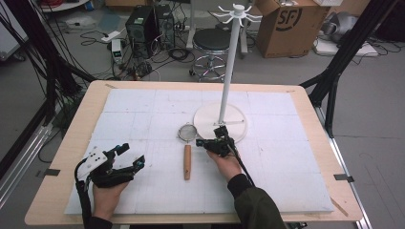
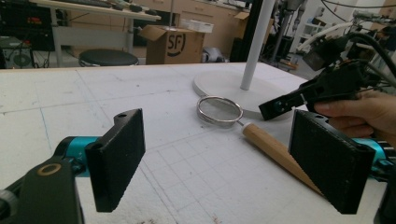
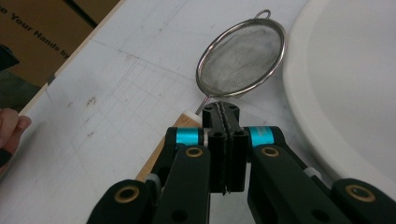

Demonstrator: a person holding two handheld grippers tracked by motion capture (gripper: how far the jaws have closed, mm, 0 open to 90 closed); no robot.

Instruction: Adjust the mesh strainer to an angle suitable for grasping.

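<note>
A metal mesh strainer (image 1: 187, 132) with a wooden handle (image 1: 187, 162) lies flat on the white mat, its bowl next to the stand's round base (image 1: 210, 119). My right gripper (image 1: 200, 142) is shut with nothing between its jaws. In the right gripper view its tip (image 3: 224, 112) hovers over the spot where the wire neck meets the handle (image 3: 163, 154), just short of the strainer bowl (image 3: 243, 58). My left gripper (image 1: 133, 153) rests open at the mat's near left. In the left gripper view its jaws (image 2: 224, 161) frame the strainer (image 2: 219, 109), the handle (image 2: 275, 151) and the right gripper (image 2: 271, 107).
A white stand (image 1: 230, 57) with a ring of hooks on top rises from the round base at mid table. The wooden table edge (image 1: 76, 124) borders the mat. Beyond the table stand a stool (image 1: 211, 45), a cardboard box (image 1: 291, 24) and cabling on the floor.
</note>
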